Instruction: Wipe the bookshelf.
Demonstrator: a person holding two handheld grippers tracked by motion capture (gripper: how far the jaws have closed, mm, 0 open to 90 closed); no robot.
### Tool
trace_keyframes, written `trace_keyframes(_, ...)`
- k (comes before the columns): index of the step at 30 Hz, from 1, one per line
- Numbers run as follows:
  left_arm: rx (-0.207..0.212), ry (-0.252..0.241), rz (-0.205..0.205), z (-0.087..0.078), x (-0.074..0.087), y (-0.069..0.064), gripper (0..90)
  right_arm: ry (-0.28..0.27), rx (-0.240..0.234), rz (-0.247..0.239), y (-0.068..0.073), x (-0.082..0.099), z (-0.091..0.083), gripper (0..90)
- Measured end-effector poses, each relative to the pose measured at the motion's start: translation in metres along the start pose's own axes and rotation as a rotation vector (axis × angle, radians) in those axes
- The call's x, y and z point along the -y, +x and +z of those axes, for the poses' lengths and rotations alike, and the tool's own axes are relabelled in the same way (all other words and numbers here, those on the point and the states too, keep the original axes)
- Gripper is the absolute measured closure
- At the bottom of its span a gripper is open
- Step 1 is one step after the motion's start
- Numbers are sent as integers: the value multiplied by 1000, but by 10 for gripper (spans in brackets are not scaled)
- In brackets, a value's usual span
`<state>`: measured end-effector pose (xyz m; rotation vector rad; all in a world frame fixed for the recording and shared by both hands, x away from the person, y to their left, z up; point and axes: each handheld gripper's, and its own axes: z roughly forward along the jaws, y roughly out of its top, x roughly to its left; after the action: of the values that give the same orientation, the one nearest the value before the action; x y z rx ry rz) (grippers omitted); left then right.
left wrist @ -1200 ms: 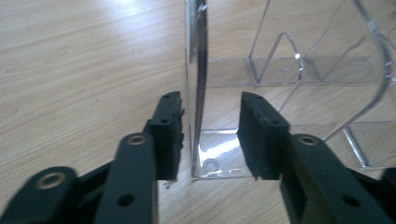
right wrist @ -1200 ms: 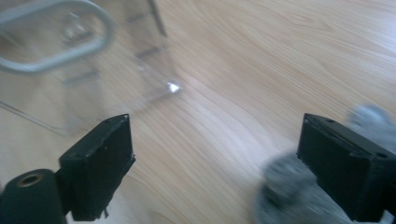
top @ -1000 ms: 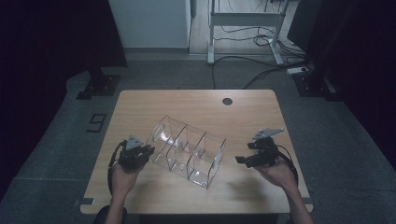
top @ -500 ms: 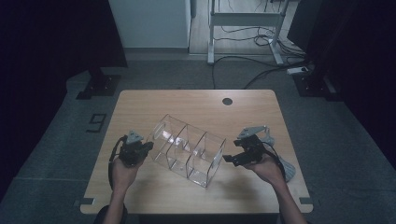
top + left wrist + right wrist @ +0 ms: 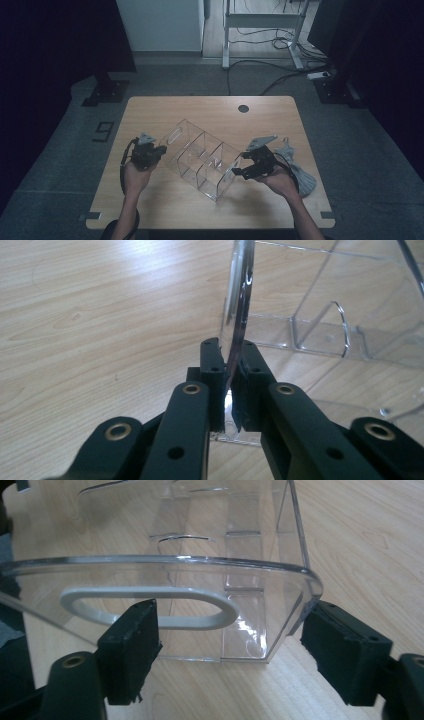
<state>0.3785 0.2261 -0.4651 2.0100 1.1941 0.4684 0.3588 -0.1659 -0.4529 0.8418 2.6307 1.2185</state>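
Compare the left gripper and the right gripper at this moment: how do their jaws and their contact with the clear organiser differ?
The left gripper is shut on one end wall of the clear organiser; the right gripper stands open around the other end, its jaws just closing.
The left gripper's pads press the wall edge; the right gripper's pads sit apart from the wall.
Both are black, hand-held, and at opposite ends.

Both forearms enter from below; the left gripper (image 5: 159,150) has its jaws pressed together on a thin wall, the right gripper (image 5: 240,171) has been closing, jaws apart
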Motion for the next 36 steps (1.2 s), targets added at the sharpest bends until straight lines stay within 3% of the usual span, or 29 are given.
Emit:
trace_keyframes(5, -3, 9, -4, 7, -7, 0, 817, -1, -16, 10, 6, 5, -4, 278)
trace_keyframes(7, -8, 17, -7, 12, -12, -1, 802, -1, -45, 20, 9, 7, -7, 281)
trace_keyframes(16, -20, 23, -4, 20, -21, -3, 754, 24, -57, 8, 20, 9, -8, 299)
trace_keyframes(17, -20, 23, -4, 20, -21, -3, 718, 24, -57, 8, 20, 9, -8, 299)
trace_keyframes(18, -26, 13, -3, 19, -20, -3, 718, 21, -51, 6, 19, 9, -10, 298)
trace_keyframes(19, -21, -7, -13, 16, -17, -2, 607, 18, -30, 3, 18, 8, -13, 275)
trace_keyframes(20, -21, -7, -13, 16, -17, -2, 561, 18, -30, 3, 18, 8, -13, 275)
trace_keyframes(25, -30, -40, -13, 2, -3, -1, 441, -26, -32, -22, 18, 1, -26, 224)
trace_keyframes(29, -25, -48, -8, -5, 4, -1, 402, -51, -45, -56, 22, -4, -29, 244)
trace_keyframes(31, -21, -53, -4, -12, 10, -1, 380, -46, -51, -93, 27, -9, -28, 283)
trace_keyframes(36, -34, -65, -19, -18, 26, 7, 374, -33, -55, -116, 28, -12, -22, 360)
